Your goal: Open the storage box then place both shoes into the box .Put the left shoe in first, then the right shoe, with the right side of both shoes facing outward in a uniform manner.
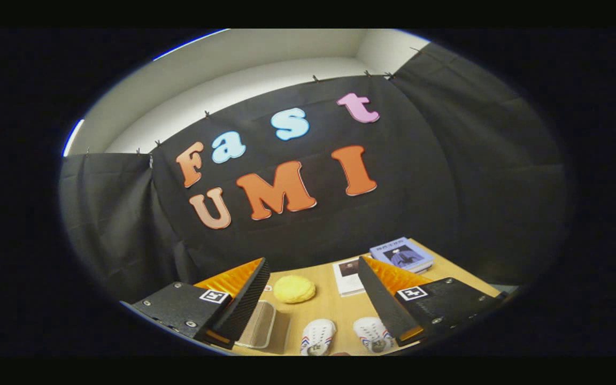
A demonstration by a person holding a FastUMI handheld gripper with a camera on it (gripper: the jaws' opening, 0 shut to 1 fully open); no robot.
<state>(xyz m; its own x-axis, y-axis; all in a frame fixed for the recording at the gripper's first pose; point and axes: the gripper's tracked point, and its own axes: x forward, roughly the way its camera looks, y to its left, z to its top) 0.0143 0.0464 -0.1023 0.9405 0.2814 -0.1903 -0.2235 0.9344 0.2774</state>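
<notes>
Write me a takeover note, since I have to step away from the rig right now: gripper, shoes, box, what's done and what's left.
Gripper: open, holding nothing, raised above the table.
Two white shoes: side by side on the table, between the fingers.
Storage box: on the table beside the shoes, partly behind one finger; I cannot tell if it is open.
Also there: a yellow round thing and books beyond the shoes.
Done: no shoe packed.
Left: open the box, left shoe in, then right.

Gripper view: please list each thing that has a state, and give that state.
Gripper: fingers open, holding nothing, above the table.
Storage box: lid position unclear, partly hidden behind a finger.
Two shoes: on the table, side by side, outside the box.
Books: closed, stacked.
</notes>
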